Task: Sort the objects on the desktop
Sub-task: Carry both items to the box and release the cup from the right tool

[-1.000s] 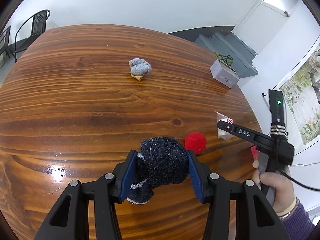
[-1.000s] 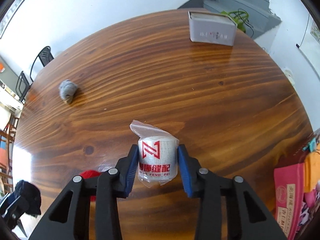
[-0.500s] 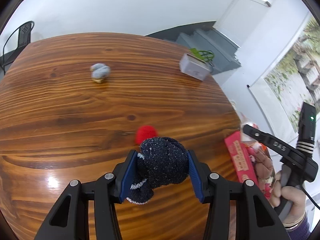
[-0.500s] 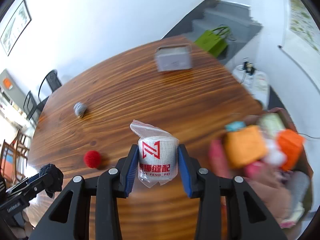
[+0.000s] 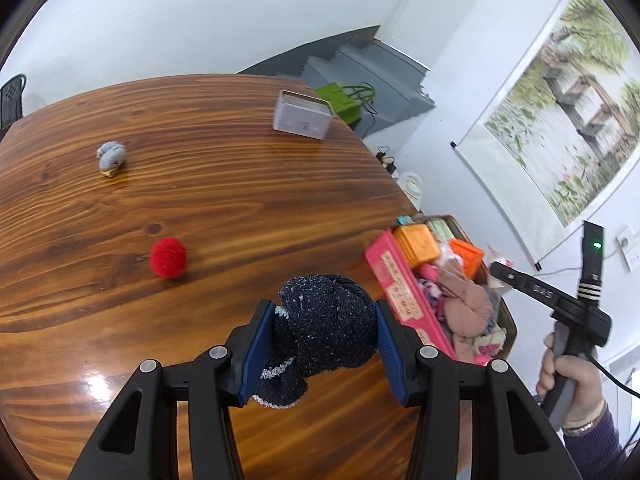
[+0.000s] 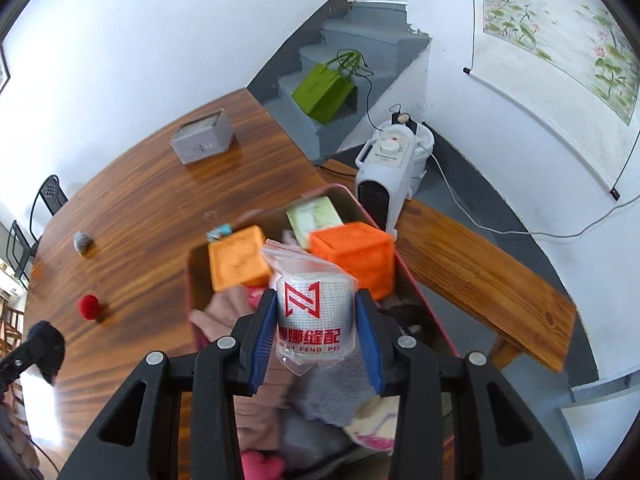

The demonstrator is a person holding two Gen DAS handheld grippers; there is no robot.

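My left gripper [image 5: 324, 344] clamps the dark sock bundle [image 5: 320, 332] over the desk's [image 5: 240, 208] right edge. My right gripper [image 6: 316, 336] squeezes the bagged white roll [image 6: 314, 316] above the pink box [image 6: 424, 300]; its blurred contents are partly hidden behind my fingers.

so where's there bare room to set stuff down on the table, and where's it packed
Bare wood lies between the red ball, the grey sock ball and the grey tin, and between the ball and the bin. The bin itself is crowded: orange blocks, cloth, packets.
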